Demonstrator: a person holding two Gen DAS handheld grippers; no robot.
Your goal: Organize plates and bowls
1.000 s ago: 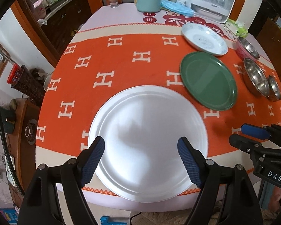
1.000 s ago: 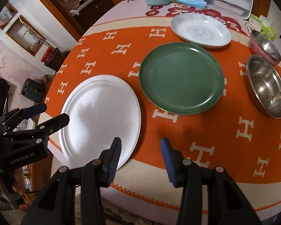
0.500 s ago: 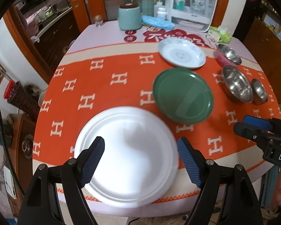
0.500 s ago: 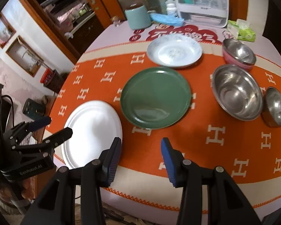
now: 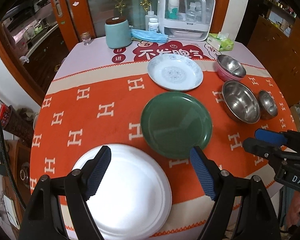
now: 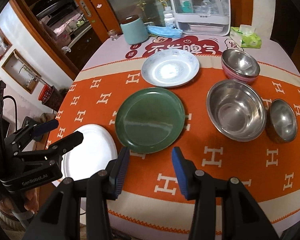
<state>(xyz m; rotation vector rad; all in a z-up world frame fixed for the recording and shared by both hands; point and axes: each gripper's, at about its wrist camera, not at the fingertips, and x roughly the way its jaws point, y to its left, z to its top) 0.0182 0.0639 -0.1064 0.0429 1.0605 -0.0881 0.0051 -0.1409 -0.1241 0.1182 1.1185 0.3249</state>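
Observation:
A large white plate [image 5: 130, 190] lies at the table's near left edge, a green plate [image 5: 176, 126] beyond it, and a blue-patterned white plate [image 5: 175, 73] further back. A big steel bowl [image 5: 241, 104], a small steel bowl [image 5: 268, 105] and a steel bowl nested in a pink bowl [image 5: 231, 68] sit at the right. My left gripper [image 5: 150, 172] is open and empty, raised over the white plate. My right gripper [image 6: 150, 170] is open and empty, above the cloth in front of the green plate [image 6: 150, 120].
The orange H-patterned cloth [image 5: 102, 110] covers the round table. At the back stand a teal canister [image 5: 118, 33], a blue face mask [image 5: 149, 36], a white storage box [image 5: 186, 10] and a tissue pack [image 5: 221, 42]. A small glass jar [image 5: 85, 38] is at back left.
Both grippers have drawn back and risen from the table, so more of it shows. The plates and bowls have not moved. Both stay open.

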